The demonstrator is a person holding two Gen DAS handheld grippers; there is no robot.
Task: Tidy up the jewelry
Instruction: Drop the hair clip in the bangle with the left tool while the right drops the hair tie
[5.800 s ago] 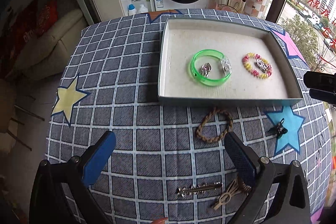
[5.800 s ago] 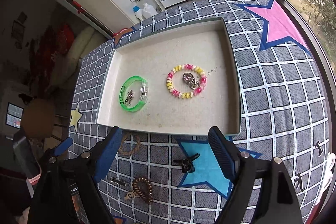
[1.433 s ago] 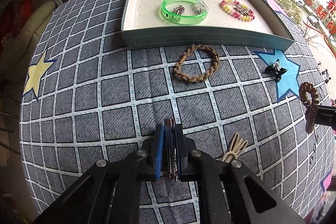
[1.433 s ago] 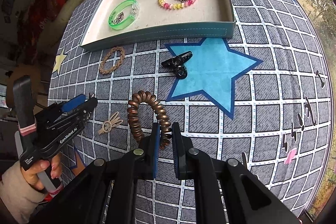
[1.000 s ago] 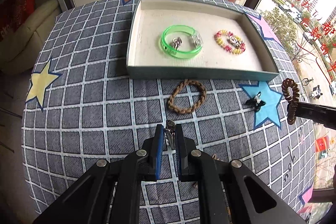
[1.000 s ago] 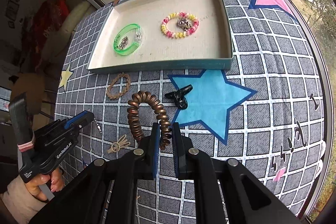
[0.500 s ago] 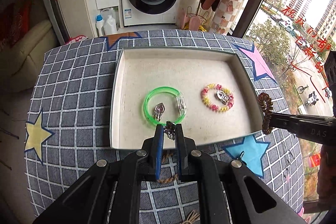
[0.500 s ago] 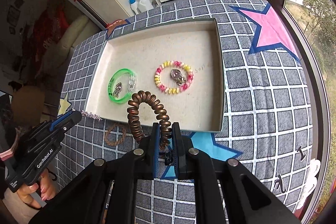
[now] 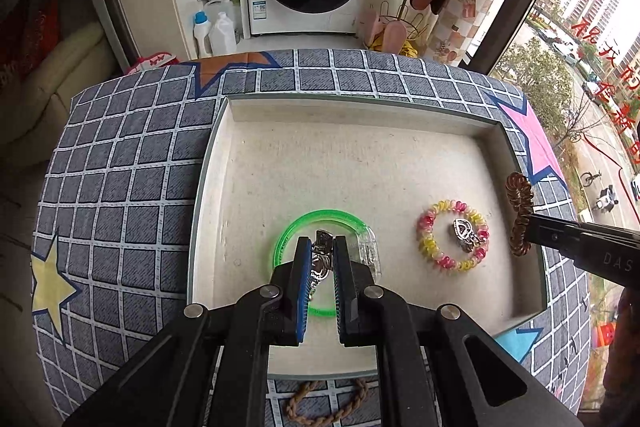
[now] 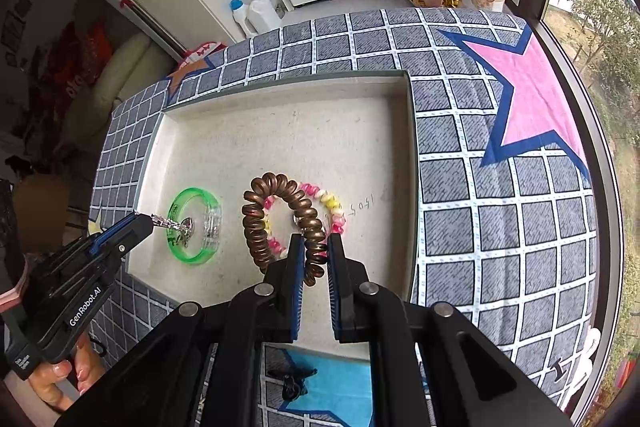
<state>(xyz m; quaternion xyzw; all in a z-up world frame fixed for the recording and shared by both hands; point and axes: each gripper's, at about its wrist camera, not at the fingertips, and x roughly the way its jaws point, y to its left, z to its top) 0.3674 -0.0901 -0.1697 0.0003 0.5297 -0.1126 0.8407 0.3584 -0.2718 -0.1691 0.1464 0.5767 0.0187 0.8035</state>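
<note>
On the left, my left gripper [image 9: 321, 259] is clamped narrow on a small silver clip [image 9: 320, 255], which a second ago hung over the checked cloth [image 9: 120, 187] short of the tray [image 9: 208, 195] and now sits above the green bangle [image 9: 288, 233] lying on the tray floor with a silver charm inside it. Moving right, the pink-and-yellow bead bracelet [image 9: 430, 251] lies in the tray with a metal pendant [image 9: 464, 233] in its ring. Above it, my right gripper [image 10: 313, 255] is pinched tight on the brown spiral hair tie [image 10: 256, 223], whose loop stands up from the jaws; it too has crossed from the blue star [image 10: 344, 379] side to over the tray. So both carries have reached the drop zone, and I judge the next step is to lower and let go. Not yet sorted: a braided brown bracelet [image 9: 320, 407] near the tray's near wall and a black clip [image 10: 294, 383] on the blue star.
</note>
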